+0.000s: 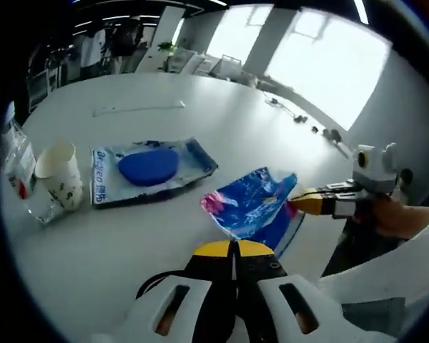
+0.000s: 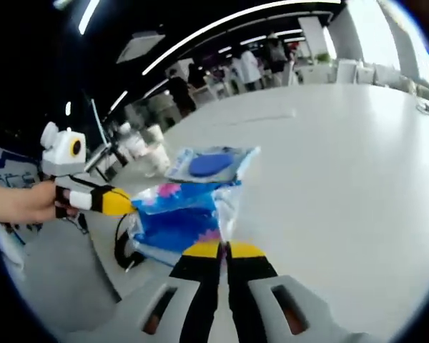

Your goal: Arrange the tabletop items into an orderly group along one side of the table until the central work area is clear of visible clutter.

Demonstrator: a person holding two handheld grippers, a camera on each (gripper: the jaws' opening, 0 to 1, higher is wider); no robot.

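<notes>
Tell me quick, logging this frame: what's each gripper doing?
Left gripper: fingers closed on the blue-pink bag.
Right gripper: fingers closed on the same bag, opposite edge.

Both tongs closed, yellow tips together: left tongs [image 1: 234, 248] & right tongs [image 2: 222, 249] (each hand-held).

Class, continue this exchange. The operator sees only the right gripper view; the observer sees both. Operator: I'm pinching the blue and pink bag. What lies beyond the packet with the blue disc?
Observer: A long thin pale strip lies flat on the table, far past the packet.
Operator: And the cup beside the packet?
Observer: The paper cup stands upright, with small dark print on its side.
Operator: Where does my gripper hold the bag?
Observer: The right gripper meets the bag at one corner.
</notes>
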